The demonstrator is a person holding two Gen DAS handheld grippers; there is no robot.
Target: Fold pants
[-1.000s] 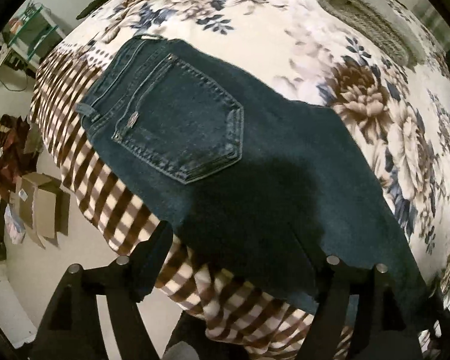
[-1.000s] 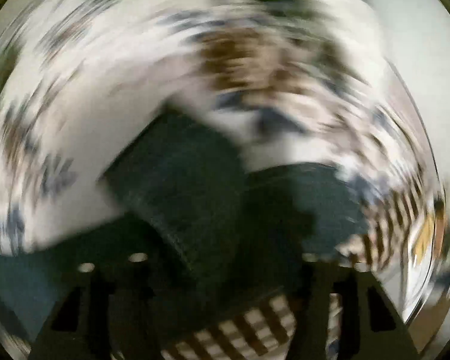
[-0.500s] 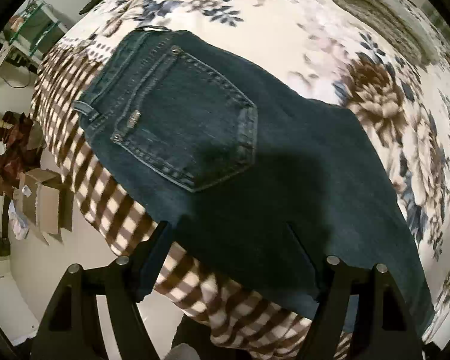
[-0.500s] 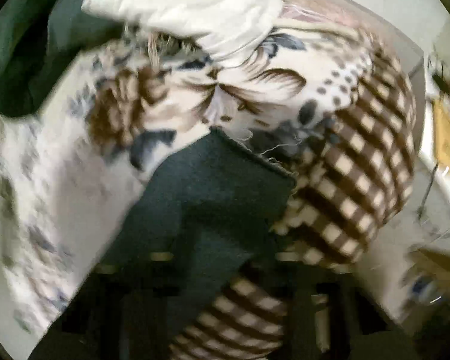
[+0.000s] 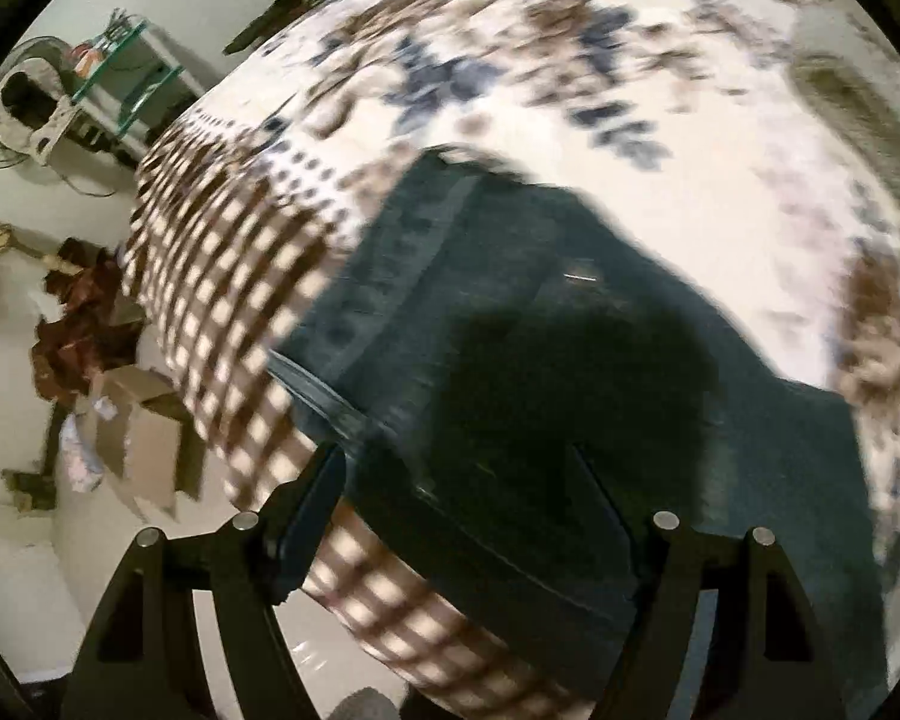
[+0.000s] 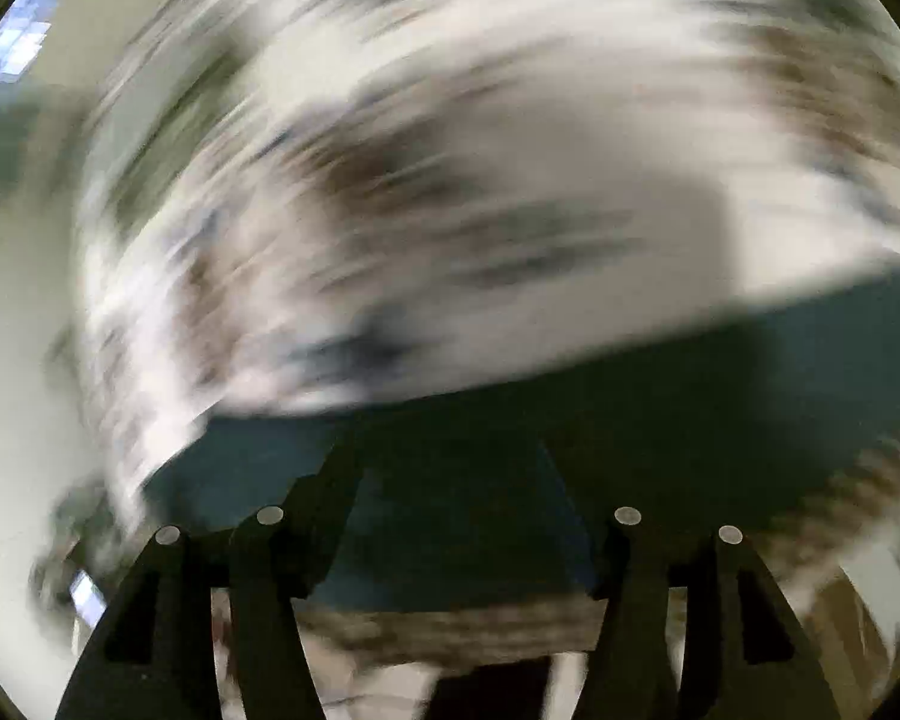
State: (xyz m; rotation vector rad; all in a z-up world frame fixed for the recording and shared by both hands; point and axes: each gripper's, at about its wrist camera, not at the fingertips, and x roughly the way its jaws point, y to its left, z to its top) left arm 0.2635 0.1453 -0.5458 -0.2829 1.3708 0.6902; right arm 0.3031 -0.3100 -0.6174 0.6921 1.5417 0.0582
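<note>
Dark blue jeans (image 5: 510, 312) lie flat on a bed with a floral cover (image 5: 660, 138), near its checked front edge. My left gripper (image 5: 456, 480) is open and hovers just above the waist end of the jeans, its shadow on the denim. The right wrist view is heavily blurred; the jeans (image 6: 630, 396) show as a dark band across it. My right gripper (image 6: 444, 468) is open over the denim near a corner of the jeans, holding nothing.
The checked brown-and-cream bed skirt (image 5: 222, 276) drops off at the front. On the floor to the left are cardboard boxes (image 5: 144, 426), a heap of red-brown cloth (image 5: 78, 330) and a fan (image 5: 18, 102). A knitted cushion (image 5: 858, 114) lies at the far right.
Both grippers have moved. The left one has swung toward the waistband, so the back pocket slid out of clear view. The right one has swept from the hem to along the jeans' edge.
</note>
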